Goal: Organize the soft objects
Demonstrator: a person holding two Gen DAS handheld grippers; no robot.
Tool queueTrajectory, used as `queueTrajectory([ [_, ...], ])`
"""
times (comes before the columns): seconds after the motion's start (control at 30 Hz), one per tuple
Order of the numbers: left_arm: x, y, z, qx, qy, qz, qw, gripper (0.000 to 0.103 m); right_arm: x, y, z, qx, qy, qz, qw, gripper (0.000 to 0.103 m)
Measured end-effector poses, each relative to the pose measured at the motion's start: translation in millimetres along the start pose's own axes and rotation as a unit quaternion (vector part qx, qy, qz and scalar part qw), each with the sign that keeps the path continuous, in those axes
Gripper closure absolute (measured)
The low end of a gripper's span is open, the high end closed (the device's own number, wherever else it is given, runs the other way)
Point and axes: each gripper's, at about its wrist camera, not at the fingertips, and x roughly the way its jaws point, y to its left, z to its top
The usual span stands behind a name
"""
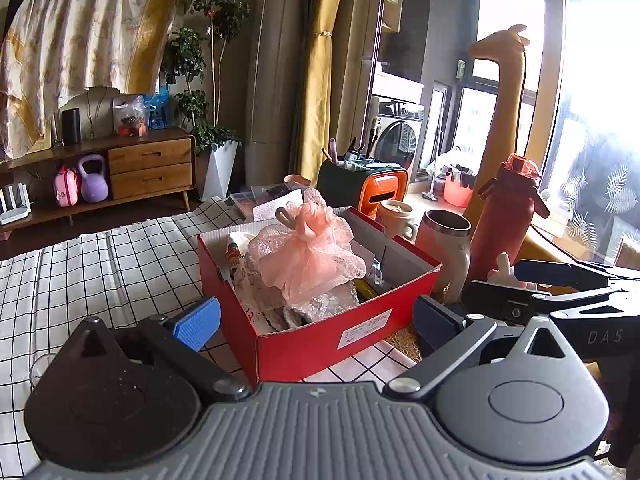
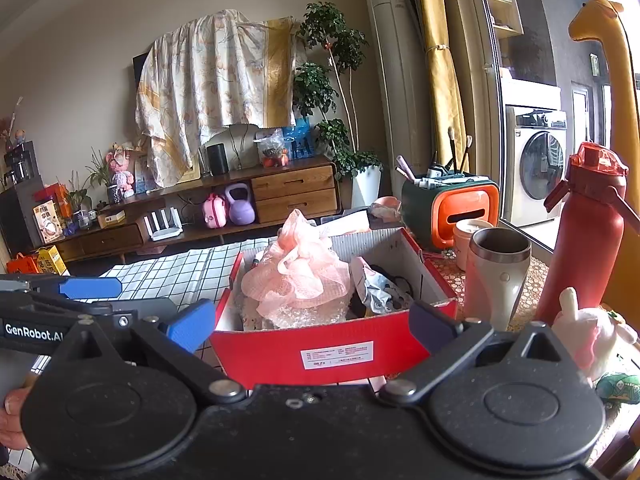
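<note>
A red cardboard box [image 1: 304, 344] [image 2: 320, 340] stands on the checked tablecloth [image 1: 80, 280], just ahead of both grippers. Inside it a pink mesh bath pouf [image 1: 308, 256] [image 2: 296, 276] lies on top of crinkled bubble wrap [image 1: 320, 304] and a printed cloth [image 2: 380, 292]. My left gripper [image 1: 316, 320] [image 2: 120, 296] is open and holds nothing, its fingers level with the box's near corner. My right gripper [image 2: 312, 328] [image 1: 496, 280] is open too, facing the box's front wall. A white and pink plush toy [image 2: 588, 332] [image 1: 504, 268] lies right of the box.
Right of the box stand a steel-rimmed mug [image 2: 496, 276] [image 1: 448, 248], a red bottle [image 2: 584, 232] [image 1: 508, 220], a small cup [image 1: 396, 216] and an orange and green organizer [image 2: 452, 208]. A yellow giraffe toy [image 2: 616, 80] rises behind. A green patterned item [image 2: 620, 388] lies near the plush.
</note>
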Motion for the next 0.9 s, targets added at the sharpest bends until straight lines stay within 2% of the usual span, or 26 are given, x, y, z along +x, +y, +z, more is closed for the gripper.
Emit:
queueTrajectory([
  [0.9, -5.4, 1.7, -2.7, -0.008, 0.001, 0.003, 1.0000, 0.000, -0.9, 2.0, -0.4, 0.000, 0.001, 0.001, 1.000, 0.000],
])
